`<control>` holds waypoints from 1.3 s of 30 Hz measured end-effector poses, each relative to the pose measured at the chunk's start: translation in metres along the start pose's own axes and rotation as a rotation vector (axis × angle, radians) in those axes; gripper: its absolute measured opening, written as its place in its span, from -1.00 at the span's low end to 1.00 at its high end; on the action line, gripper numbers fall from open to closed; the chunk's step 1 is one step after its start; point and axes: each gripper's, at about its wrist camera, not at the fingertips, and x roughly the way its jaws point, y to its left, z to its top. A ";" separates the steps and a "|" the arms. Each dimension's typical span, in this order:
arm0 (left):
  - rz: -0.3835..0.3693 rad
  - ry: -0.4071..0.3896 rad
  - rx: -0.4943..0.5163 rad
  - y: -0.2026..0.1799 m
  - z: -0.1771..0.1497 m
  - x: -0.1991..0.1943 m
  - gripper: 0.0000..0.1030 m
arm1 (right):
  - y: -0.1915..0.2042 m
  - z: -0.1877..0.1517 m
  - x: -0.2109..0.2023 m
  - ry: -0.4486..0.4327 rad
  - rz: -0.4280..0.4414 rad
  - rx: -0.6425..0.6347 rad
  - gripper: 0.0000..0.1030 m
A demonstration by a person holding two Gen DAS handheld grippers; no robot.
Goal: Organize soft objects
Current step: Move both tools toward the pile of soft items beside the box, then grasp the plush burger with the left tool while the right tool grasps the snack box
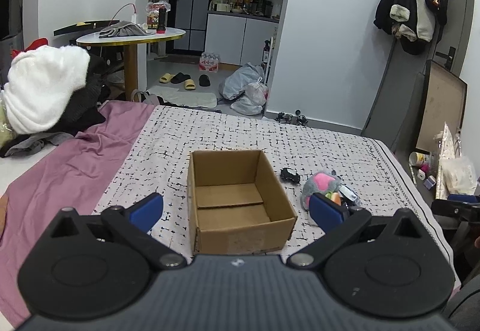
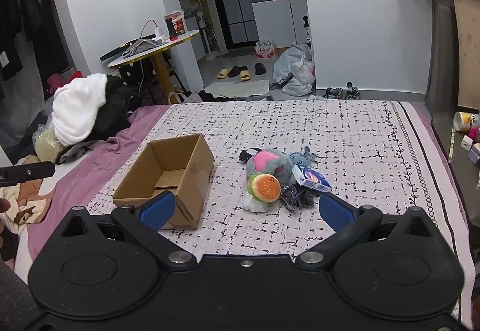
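An open, empty cardboard box (image 1: 240, 199) (image 2: 168, 178) sits on the patterned bedspread. To its right lies a heap of soft things: a grey and pink plush (image 2: 270, 163) (image 1: 321, 184), a burger-shaped plush (image 2: 265, 187), a blue and white packet (image 2: 312, 178), a dark crinkled bag (image 2: 297, 196) and a small black item (image 1: 289, 175). My left gripper (image 1: 237, 211) is open and empty, in front of the box. My right gripper (image 2: 246, 211) is open and empty, just short of the heap.
A pile of white and dark clothes (image 1: 45, 91) (image 2: 84, 112) lies at the left on the purple sheet (image 1: 60, 169). A bedside shelf with small items (image 2: 468, 133) is at the right. A round table (image 1: 132, 34) stands beyond the bed.
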 end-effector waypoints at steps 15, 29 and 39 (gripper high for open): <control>-0.068 -0.014 0.021 -0.003 0.001 0.047 0.90 | -0.027 -0.002 0.036 0.040 -0.067 0.113 0.81; -0.167 0.056 0.024 -0.018 0.003 0.111 0.61 | -0.047 0.001 0.087 0.126 -0.115 0.139 0.49; -0.250 0.138 0.026 -0.052 0.012 0.164 0.34 | -0.064 0.014 0.120 0.172 -0.150 0.062 0.34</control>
